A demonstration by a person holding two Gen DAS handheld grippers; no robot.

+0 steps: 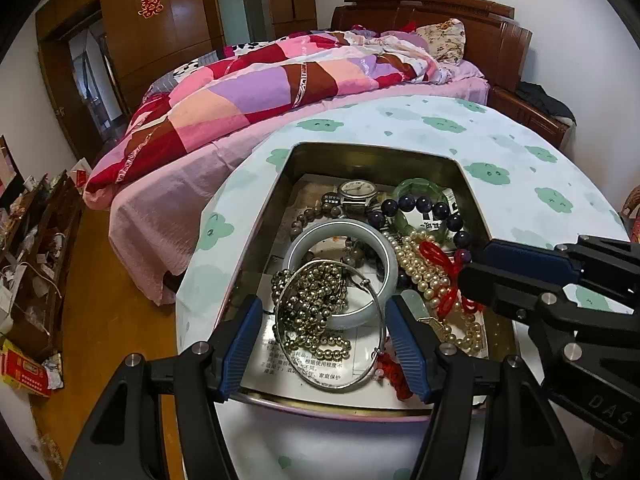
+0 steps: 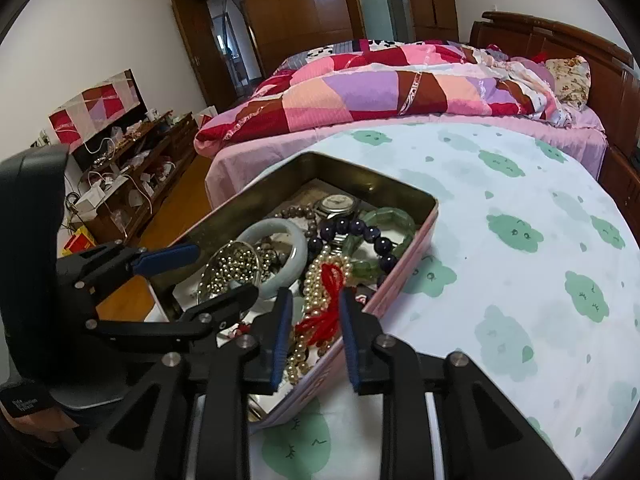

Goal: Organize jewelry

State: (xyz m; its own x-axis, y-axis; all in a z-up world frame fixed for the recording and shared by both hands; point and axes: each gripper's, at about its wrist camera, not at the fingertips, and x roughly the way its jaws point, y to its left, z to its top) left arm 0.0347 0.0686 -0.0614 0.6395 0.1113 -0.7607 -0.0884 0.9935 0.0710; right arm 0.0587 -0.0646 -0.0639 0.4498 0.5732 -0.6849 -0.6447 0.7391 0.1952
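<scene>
While both grippers hang over the open tin (image 1: 472,184) at centre frame, nothing has been lifted out. The tin sits on a cloud-print cloth (image 1: 520,152), and all the jewelry lies inside it in one tangled heap.

Left gripper (image 1: 326,344): fingers spread wide, straddling the silver wire bangle (image 1: 332,328) and the metal bead strand (image 1: 312,304) at lower centre of the left view. Neither pad appears to touch either piece.

Right gripper (image 2: 314,340): fingers parted, set either side of the red cord (image 2: 326,300) that lies over the pearl strand (image 2: 316,276) at lower centre of the right view. No grasp is made.

Other contents: pale jade bangle (image 1: 340,248), dark purple bead bracelet (image 1: 424,206), green bracelet (image 1: 420,188), wristwatch (image 1: 356,192).

Risks, as judged:
- The bead strand threads through the wire bangle; closing on one would likely drag up the other.
- The red cord is tangled with the pearls; pulling it may haul the strand out.
- The jade bangle rests against the heap and could be knocked against the tin wall.
- The light tin may shift on the cloth if a snagged piece is pulled.
</scene>
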